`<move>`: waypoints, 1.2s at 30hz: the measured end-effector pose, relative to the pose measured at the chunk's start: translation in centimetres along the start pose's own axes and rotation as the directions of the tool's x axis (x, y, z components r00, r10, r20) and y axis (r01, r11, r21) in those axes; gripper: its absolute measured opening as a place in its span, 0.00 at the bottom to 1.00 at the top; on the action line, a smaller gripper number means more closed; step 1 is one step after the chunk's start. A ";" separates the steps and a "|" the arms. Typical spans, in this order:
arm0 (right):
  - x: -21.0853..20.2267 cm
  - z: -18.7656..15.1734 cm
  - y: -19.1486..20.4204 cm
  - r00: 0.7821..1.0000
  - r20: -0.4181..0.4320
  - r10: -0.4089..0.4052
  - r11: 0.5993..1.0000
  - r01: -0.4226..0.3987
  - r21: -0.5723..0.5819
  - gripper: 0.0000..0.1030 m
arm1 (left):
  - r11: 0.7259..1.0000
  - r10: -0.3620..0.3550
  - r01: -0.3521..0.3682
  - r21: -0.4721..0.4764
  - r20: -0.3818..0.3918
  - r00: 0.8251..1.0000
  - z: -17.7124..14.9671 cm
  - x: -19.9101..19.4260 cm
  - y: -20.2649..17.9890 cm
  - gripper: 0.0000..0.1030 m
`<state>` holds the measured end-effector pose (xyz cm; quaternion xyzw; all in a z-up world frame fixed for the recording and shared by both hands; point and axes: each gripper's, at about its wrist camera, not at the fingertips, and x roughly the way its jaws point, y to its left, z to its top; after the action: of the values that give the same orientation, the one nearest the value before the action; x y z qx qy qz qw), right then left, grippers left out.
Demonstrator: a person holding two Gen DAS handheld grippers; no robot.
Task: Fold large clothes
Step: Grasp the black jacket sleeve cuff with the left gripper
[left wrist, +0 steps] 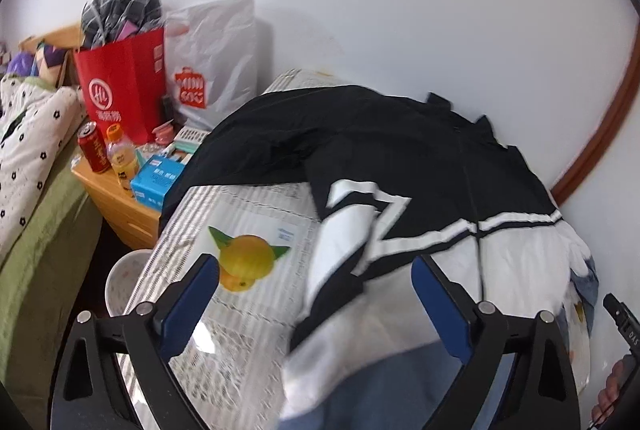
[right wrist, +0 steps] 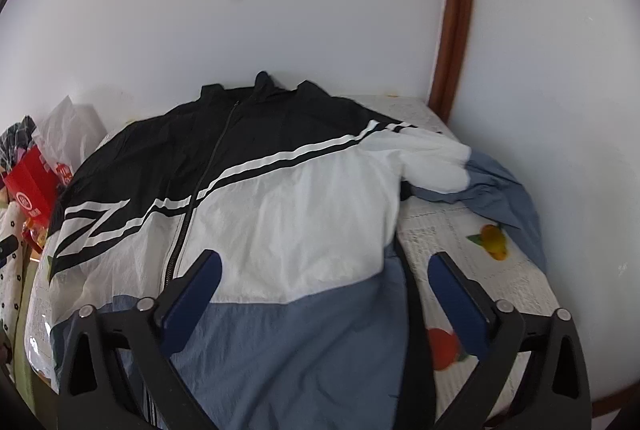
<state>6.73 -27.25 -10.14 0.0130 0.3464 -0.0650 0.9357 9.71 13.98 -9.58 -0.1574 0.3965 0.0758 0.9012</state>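
Observation:
A large zip-front jacket (right wrist: 280, 198), black at the top, white in the middle and blue at the hem, lies face up on a table under a fruit-print cloth (right wrist: 460, 242). Its right sleeve (right wrist: 492, 186) bends off toward the wall. In the left wrist view the jacket (left wrist: 400, 150) has its left sleeve (left wrist: 344, 270) folded in over the body. My left gripper (left wrist: 314, 266) hovers open above that sleeve, with nothing pressed between the blue pads. My right gripper (right wrist: 324, 260) is open too, above the white and blue body near the jacket's right edge.
Left of the table is a wooden nightstand (left wrist: 120, 202) with a red bag (left wrist: 120, 86), a white plastic bag (left wrist: 212, 58), a can (left wrist: 93, 150), a bottle (left wrist: 120, 158) and a blue box (left wrist: 154, 182). A bed (left wrist: 36, 190) lies further left. White walls and a brown door frame (right wrist: 456, 10) close in the table.

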 end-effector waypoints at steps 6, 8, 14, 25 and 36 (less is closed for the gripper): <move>4.6 0.7 2.5 1.000 -0.021 0.021 1.000 -0.021 -0.009 0.80 | 0.996 0.037 -0.039 -0.085 -0.024 0.999 2.1 4.8 4.0 0.88; 5.9 0.9 3.1 1.000 -0.028 0.011 1.000 -0.012 -0.025 0.75 | 0.992 0.042 -0.045 -0.117 -0.030 0.999 2.8 6.3 5.2 0.83; 9.9 1.7 4.1 0.997 -0.079 0.000 0.998 -0.004 -0.056 0.74 | 0.980 0.068 -0.077 -0.184 -0.058 0.996 4.4 10.6 7.6 0.70; 13.6 3.5 4.9 0.995 -0.103 -0.002 0.998 -0.004 -0.057 0.74 | 0.989 0.081 -0.089 -0.121 -0.067 0.994 6.8 15.5 7.6 0.50; 14.8 3.2 4.6 0.992 -0.124 -0.002 0.997 -0.007 -0.071 0.74 | 0.992 0.120 -0.120 -0.040 0.016 0.993 8.8 15.9 6.7 0.03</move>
<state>20.51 -24.57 -17.40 -0.0162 0.4058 -0.0503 0.9124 24.74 23.46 -17.19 -0.1499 0.3952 0.1389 0.8956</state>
